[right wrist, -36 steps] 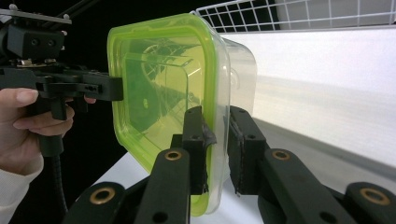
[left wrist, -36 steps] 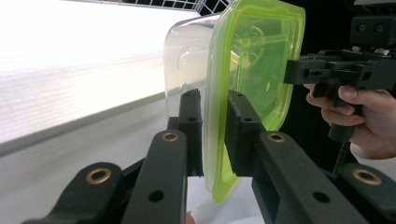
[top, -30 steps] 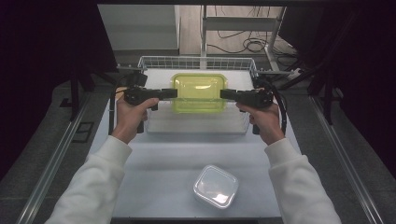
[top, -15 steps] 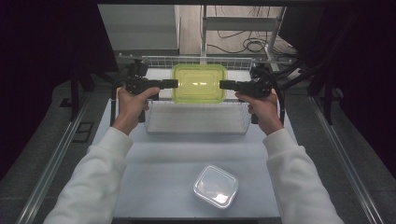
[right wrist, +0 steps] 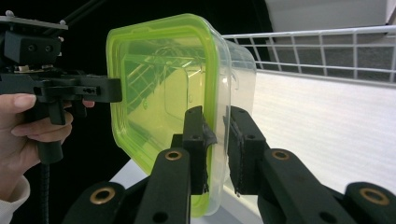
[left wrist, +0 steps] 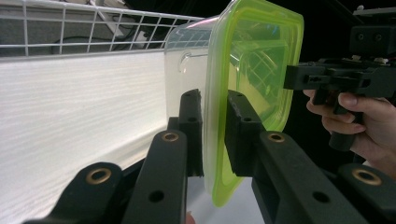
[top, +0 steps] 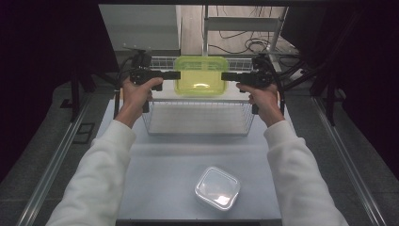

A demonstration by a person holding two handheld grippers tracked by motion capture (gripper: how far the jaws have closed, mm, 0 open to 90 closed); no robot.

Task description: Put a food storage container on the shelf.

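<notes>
Each tool, left (top: 175,75) and right (top: 226,75), pinched only the rim of the box (top: 201,75) above the basket (top: 197,129), so uneven pulls risked dropping it.

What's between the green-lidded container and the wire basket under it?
Nothing visible. The container hangs between the left gripper and right gripper, each clamped on its rim, above the far end of the basket, whose white floor looks bare.
</notes>
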